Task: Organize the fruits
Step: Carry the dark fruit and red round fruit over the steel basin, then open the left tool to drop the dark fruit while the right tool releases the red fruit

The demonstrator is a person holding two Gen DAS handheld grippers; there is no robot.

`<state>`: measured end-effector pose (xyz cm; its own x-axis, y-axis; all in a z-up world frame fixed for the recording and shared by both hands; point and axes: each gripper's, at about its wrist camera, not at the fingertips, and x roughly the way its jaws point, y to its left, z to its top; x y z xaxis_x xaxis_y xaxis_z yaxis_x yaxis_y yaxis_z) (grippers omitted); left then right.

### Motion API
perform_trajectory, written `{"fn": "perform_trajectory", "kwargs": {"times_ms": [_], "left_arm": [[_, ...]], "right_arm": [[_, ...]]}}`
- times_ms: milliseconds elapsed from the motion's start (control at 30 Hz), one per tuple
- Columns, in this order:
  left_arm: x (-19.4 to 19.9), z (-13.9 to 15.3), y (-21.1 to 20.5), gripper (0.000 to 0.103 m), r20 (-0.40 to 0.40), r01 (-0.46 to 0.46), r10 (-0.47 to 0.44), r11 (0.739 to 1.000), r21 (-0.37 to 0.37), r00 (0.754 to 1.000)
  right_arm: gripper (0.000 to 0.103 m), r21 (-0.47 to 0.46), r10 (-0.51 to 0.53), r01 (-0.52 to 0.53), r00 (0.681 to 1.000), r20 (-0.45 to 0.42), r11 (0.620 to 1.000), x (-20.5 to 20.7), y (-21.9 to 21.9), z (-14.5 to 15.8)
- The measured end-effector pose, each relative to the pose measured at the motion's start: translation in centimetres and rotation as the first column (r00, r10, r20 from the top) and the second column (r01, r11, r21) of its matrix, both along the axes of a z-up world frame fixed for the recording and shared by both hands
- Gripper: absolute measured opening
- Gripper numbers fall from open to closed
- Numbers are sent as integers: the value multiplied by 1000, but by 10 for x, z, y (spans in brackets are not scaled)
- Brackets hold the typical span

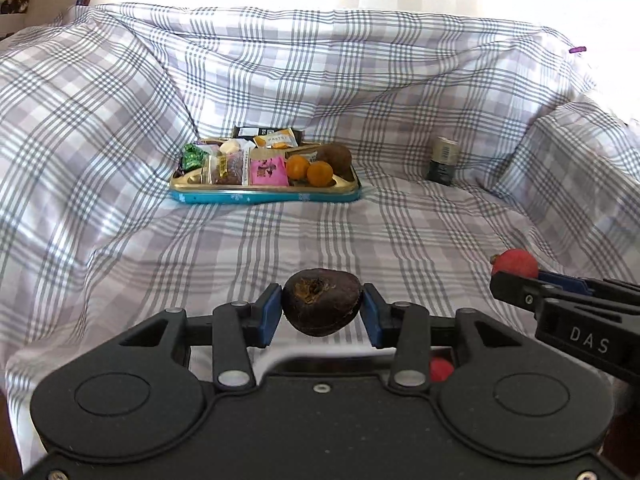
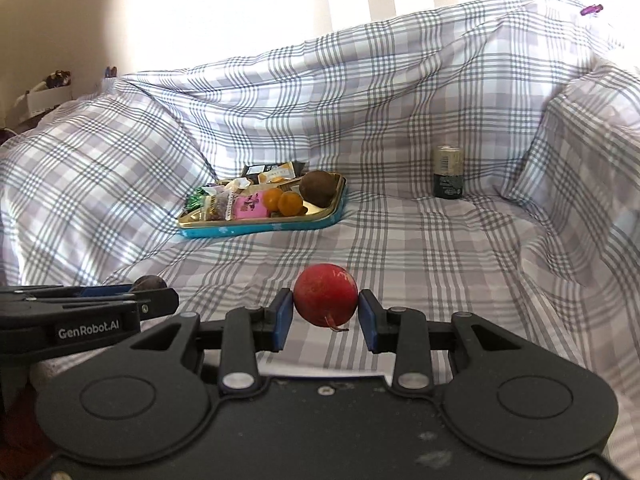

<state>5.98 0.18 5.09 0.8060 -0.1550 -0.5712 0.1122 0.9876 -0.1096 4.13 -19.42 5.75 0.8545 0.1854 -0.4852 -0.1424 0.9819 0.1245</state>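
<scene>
While both loads hang well short of the tray point(image 1: 264, 197), slippage is the main hazard. The left hand-held gripper point(image 1: 322, 309) is clamped on a dark fruit point(image 1: 322, 306), the right hand-held gripper point(image 2: 325, 309) on a red fruit point(image 2: 326, 300); both are rounded and pinched only at their sides. Crowded snacks and oranges point(image 1: 310, 170) leave little free space on the tray.

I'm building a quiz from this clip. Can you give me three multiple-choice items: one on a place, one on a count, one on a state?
1. Where is the can?
A. on the tray
B. on the checked cloth, right of the tray
C. in a gripper

2. How many orange fruits lie on the tray?
A. two
B. four
C. none

3. What is the right gripper doing?
A. standing empty
B. gripping a snack packet
C. gripping a red fruit

Answers: 1 B, it stands apart on the cloth; 2 A, two lie side by side; 3 C, both pads press the fruit.
</scene>
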Motion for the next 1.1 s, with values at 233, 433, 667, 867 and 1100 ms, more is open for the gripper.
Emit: {"fn": "perform_trajectory", "kwargs": {"times_ms": [233, 433, 667, 867, 1100], "left_arm": [[-35, -8, -4, 50, -5, -1, 1, 1000, -8, 1000], [-58, -21, 0, 50, 13, 3, -3, 1000, -18, 1000], [-66, -48, 8, 50, 29, 30, -30, 1000, 3, 999], [-64, -49, 3, 50, 37, 58, -58, 998, -16, 998], [-55, -50, -10, 50, 36, 82, -82, 996, 22, 996]], "right_arm": [[37, -26, -27, 27, 1000, 8, 999, -40, -5, -16], [37, -20, -45, 45, 999, -4, 999, -69, -13, -34], [37, 1, -69, 70, 998, -9, 998, -81, -20, -52], [37, -28, -23, 24, 999, 46, 999, -87, -9, -55], [37, -61, 11, -9, 999, 39, 998, -84, -3, -57]]}}
